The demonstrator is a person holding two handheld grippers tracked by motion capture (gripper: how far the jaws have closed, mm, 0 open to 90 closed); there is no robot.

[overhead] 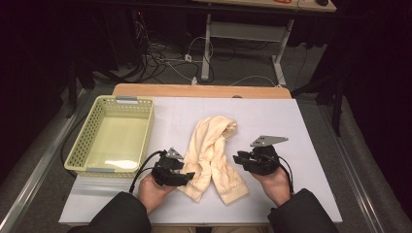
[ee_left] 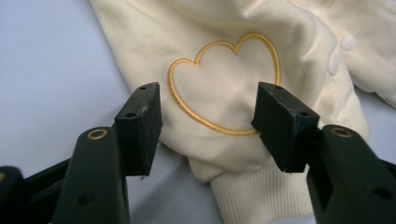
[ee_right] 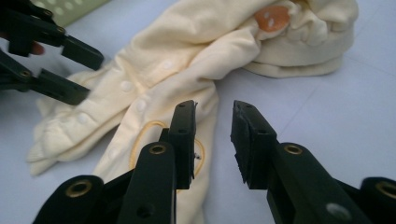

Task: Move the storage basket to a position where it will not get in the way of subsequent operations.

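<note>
A cream baby garment (overhead: 214,155) lies crumpled on the white table, its two legs pointing toward the person. One leg bears a yellow embroidered heart (ee_left: 224,88) above a ribbed cuff (ee_left: 252,196). My left gripper (overhead: 187,175) rests at the left leg's lower end; in the left gripper view its jaws (ee_left: 210,112) stand wide apart on either side of the heart, and the pads do not press the cloth. My right gripper (overhead: 238,159) sits just right of the garment (ee_right: 187,60), open by a narrow gap (ee_right: 212,126) with nothing in it. The left gripper (ee_right: 79,70) also appears at the upper left of the right gripper view.
A pale green plastic basket (overhead: 116,99) stands at the table's left side with nothing in it. The white table top (overhead: 301,126) runs on to the right of the garment. Beyond the far edge are cables and a desk frame on the floor.
</note>
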